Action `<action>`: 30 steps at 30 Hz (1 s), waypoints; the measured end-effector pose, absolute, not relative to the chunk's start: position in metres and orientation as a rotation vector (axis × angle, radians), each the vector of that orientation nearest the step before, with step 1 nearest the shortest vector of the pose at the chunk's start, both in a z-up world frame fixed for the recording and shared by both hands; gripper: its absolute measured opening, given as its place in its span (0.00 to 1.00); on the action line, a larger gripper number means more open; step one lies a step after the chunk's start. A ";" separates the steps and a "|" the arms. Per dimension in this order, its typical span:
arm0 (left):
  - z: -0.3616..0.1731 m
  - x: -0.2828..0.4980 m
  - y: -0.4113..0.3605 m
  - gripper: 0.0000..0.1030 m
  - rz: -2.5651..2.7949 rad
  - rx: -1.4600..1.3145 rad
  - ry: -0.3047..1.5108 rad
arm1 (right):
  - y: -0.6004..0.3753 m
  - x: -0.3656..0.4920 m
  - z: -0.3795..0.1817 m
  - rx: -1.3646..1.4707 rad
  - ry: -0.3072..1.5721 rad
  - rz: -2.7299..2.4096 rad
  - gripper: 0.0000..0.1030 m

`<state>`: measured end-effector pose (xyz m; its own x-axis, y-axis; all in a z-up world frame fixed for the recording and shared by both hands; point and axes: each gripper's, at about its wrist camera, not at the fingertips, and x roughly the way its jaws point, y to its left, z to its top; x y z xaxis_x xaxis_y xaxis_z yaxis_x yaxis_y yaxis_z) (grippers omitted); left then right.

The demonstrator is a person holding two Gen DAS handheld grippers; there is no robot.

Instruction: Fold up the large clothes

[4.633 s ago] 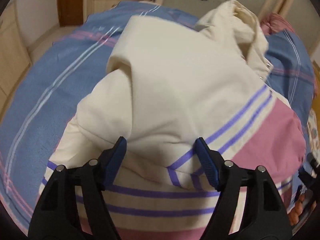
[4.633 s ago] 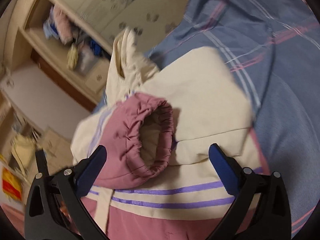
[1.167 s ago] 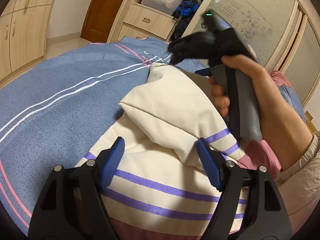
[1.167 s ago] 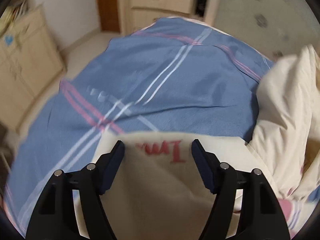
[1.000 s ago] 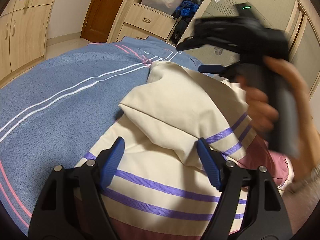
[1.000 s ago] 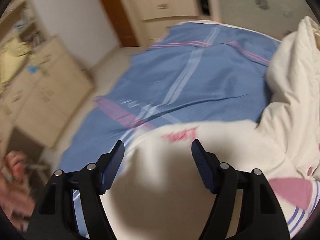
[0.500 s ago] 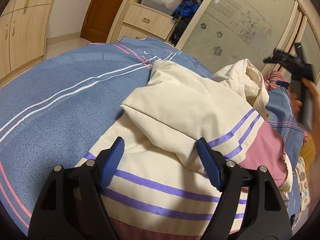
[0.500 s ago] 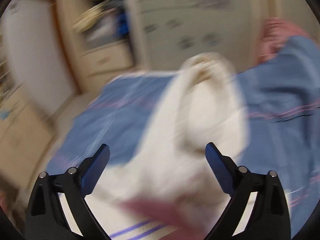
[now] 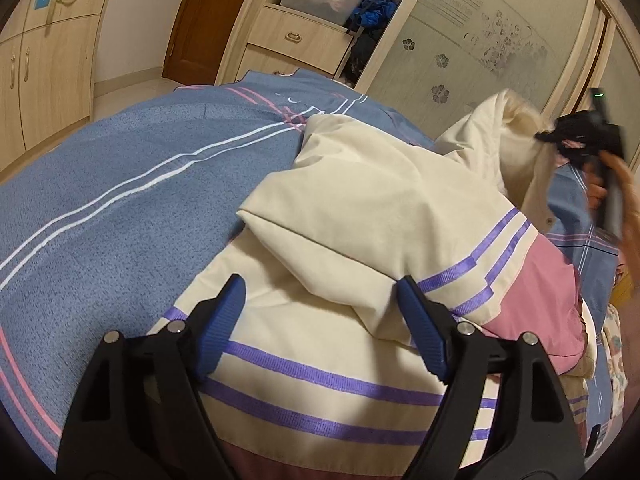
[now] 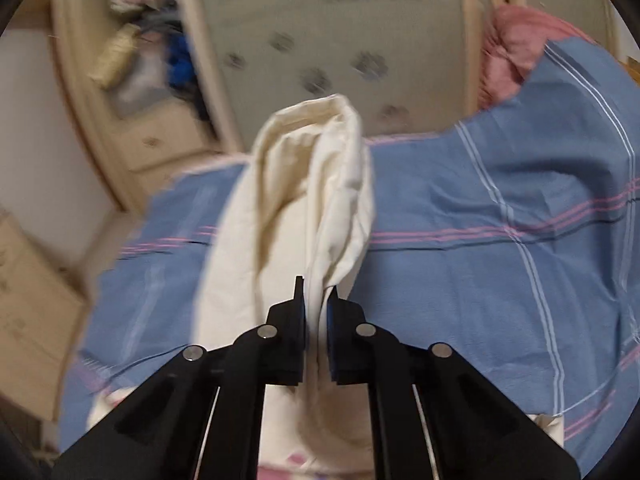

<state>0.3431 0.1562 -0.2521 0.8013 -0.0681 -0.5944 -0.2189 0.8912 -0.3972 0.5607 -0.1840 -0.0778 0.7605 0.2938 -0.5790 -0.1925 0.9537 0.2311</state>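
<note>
The jacket (image 9: 360,208) is lying partly folded on the bed (image 9: 120,208), its cream body doubled over the striped pink hem. The hood (image 10: 320,184) is now being pinched in the right gripper (image 10: 317,312), whose jaws have just snapped closed from wide open; cream cloth is being squeezed between the blue pads. A second ago that gripper was hovering over the jacket's middle with nothing held, and it has since been swung across to the collar end and raised, so the hood is being lifted clear of the bed. In the left wrist view the right gripper is being seen at the far right edge, against the raised hood.

The left gripper (image 9: 320,320) is being kept open, as before, over the near folded part, its pads standing on either side of a cream fold without pressing it, and its jaws are opening slightly.

The change is being read as the start of the next fold: the hood is probably to be laid back over the body. The loose fold under the left gripper may be dragged out if the hood is pulled hard.
</note>
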 end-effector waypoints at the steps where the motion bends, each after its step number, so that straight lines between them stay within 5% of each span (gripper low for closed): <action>1: -0.252 0.344 0.156 0.77 0.085 -0.470 0.645 | -0.183 0.528 -0.072 0.172 0.631 0.342 0.08; 5: -0.244 0.339 0.158 0.77 0.086 -0.485 0.622 | -0.183 0.407 -0.074 0.050 0.582 0.514 0.07; 10: -0.173 0.282 0.156 0.83 0.076 -0.570 0.413 | -0.185 0.308 -0.161 -0.201 0.776 0.472 0.13; 11: -0.158 0.274 0.151 0.87 0.046 -0.571 0.392 | -0.184 0.296 -0.172 -0.281 0.775 0.427 0.21; 12: -0.141 0.267 0.145 0.92 0.014 -0.566 0.368 | -0.187 0.283 -0.180 -0.331 0.787 0.387 0.49; 14: -0.116 0.261 0.132 0.96 -0.021 -0.533 0.352 | -0.203 0.260 -0.181 -0.303 0.757 0.345 0.82; 20: -0.101 0.292 0.088 0.94 -0.127 -0.471 0.466 | -0.248 0.216 -0.149 -0.074 0.715 0.422 0.90; 23: -0.117 0.326 0.058 0.69 -0.121 -0.397 0.614 | -0.266 0.233 -0.142 0.165 0.750 0.491 0.90; 26: -0.150 0.355 0.061 0.62 -0.202 -0.574 0.783 | -0.276 0.258 -0.151 0.420 0.818 0.556 0.90; 28: -0.165 0.366 0.062 0.34 -0.258 -0.659 0.843 | -0.272 0.265 -0.153 0.506 0.834 0.606 0.90; 29: -0.168 0.369 0.058 0.12 -0.294 -0.641 0.875 | -0.270 0.265 -0.152 0.517 0.829 0.608 0.90; 30: -0.166 0.365 0.054 0.10 -0.337 -0.634 0.868 | -0.269 0.264 -0.150 0.522 0.813 0.604 0.90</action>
